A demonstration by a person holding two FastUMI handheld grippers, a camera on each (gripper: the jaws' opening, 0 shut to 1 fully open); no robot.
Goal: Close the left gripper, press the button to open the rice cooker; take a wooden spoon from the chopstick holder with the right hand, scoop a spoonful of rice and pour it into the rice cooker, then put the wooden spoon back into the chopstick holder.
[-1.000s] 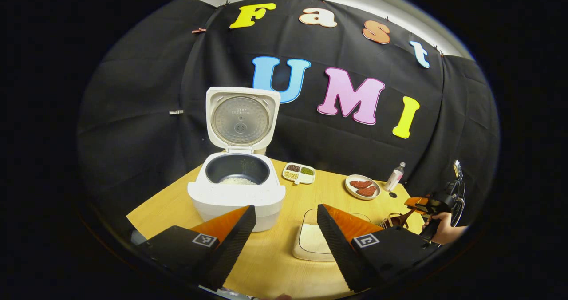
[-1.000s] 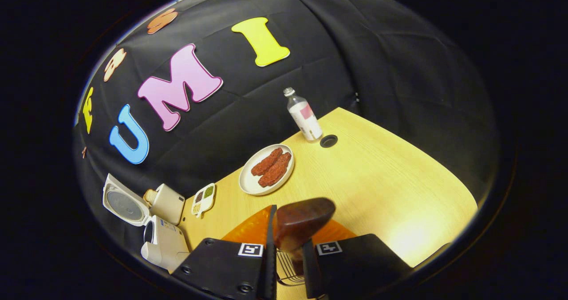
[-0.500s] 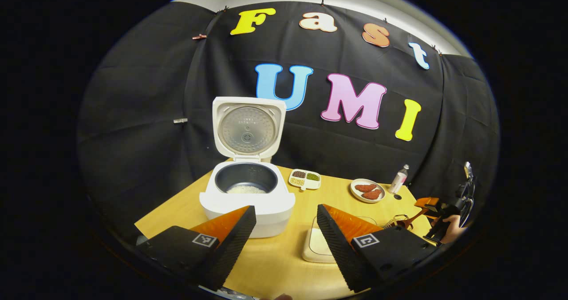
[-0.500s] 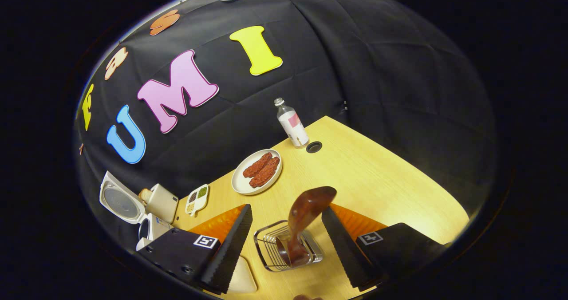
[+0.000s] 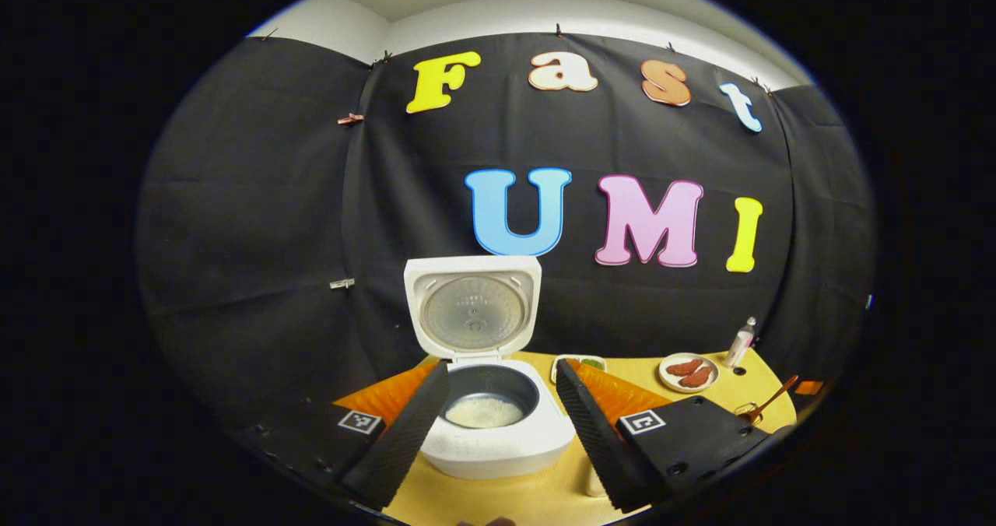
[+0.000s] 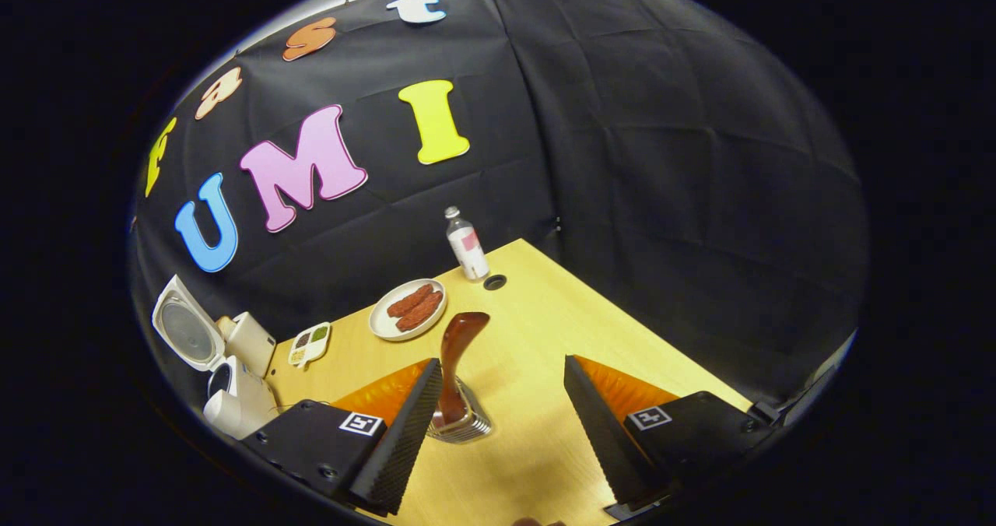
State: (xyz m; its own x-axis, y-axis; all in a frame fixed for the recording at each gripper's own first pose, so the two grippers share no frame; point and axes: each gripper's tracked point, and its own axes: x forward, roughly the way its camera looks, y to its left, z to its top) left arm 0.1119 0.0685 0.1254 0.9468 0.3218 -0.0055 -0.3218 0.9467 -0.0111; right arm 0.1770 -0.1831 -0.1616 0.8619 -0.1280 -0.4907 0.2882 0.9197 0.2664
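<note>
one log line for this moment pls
phase: spoon returned | wooden spoon: standing in chopstick holder | right gripper: open, apart from spoon | left gripper: open | rice cooker: lid up, rice inside

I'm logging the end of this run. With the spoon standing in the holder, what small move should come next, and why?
Probably just draw the right gripper back from the table, jaws open. The wooden spoon already stands in the chopstick holder, free of both jaws, and rice lies in the open rice cooker, so no step looks left.
</note>
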